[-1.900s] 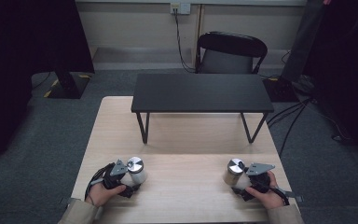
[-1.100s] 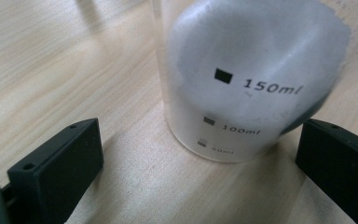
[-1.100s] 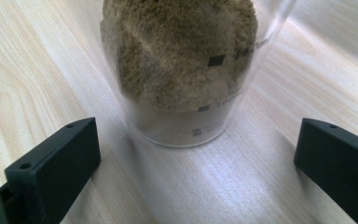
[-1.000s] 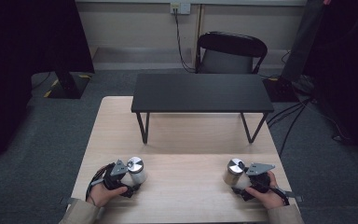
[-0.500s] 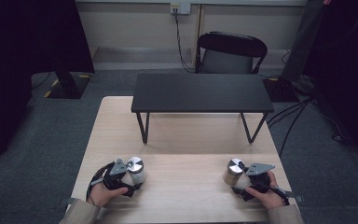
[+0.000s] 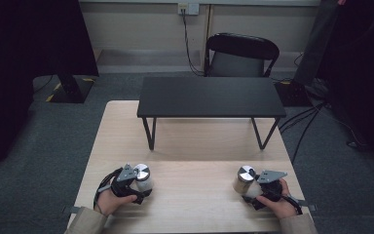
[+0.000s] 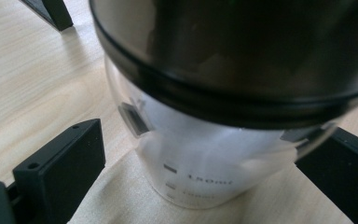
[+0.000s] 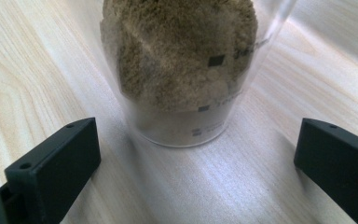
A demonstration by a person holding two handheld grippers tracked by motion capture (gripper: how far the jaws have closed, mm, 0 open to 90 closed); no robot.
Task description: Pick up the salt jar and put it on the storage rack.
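Observation:
Near the front left of the wooden table (image 6: 195,146) stands a clear jar of white powder (image 7: 205,154) with a dark band and a silver lid (image 6: 141,172). My left gripper (image 6: 135,184) straddles it. Its jaws have just been closing, the jar is between them, and a gap still shows at the left pad (image 7: 70,163). At the front right stands a clear jar of brown powder (image 8: 182,60) with a silver lid (image 6: 246,174). My right gripper (image 6: 254,187) is open around it, with both jaws well clear of the glass.
A low black bench (image 6: 209,95) stands across the far half of the table on thin legs. Bare wood lies between the two jars. A black chair (image 6: 241,53) and cables (image 6: 307,122) are on the floor behind the table.

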